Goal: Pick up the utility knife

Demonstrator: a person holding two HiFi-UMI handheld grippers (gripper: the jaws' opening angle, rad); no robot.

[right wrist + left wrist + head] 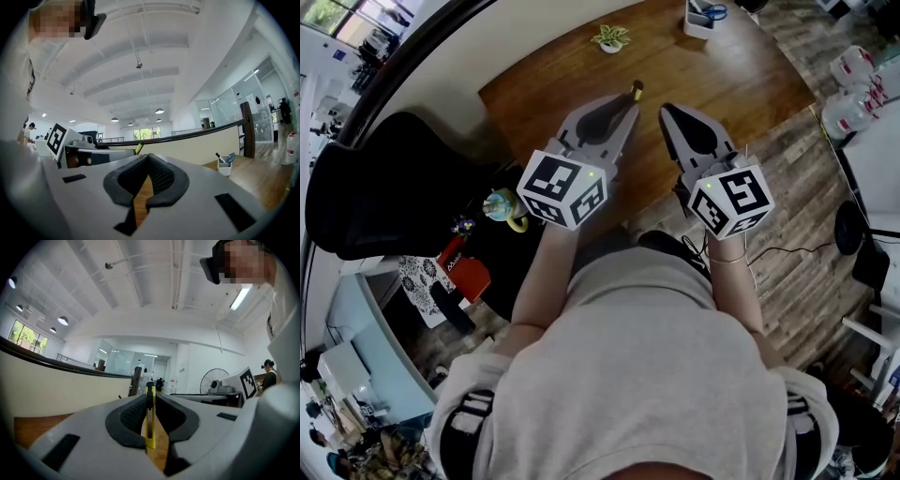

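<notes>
Clamping the yellow utility knife, left hand-held gripper over table

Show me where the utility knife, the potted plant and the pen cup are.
utility knife (150,437): left gripper view, lower part of its yellow body.
potted plant (610,36): head view, its green leaves.
pen cup (224,170): right gripper view, its white front wall.
</notes>
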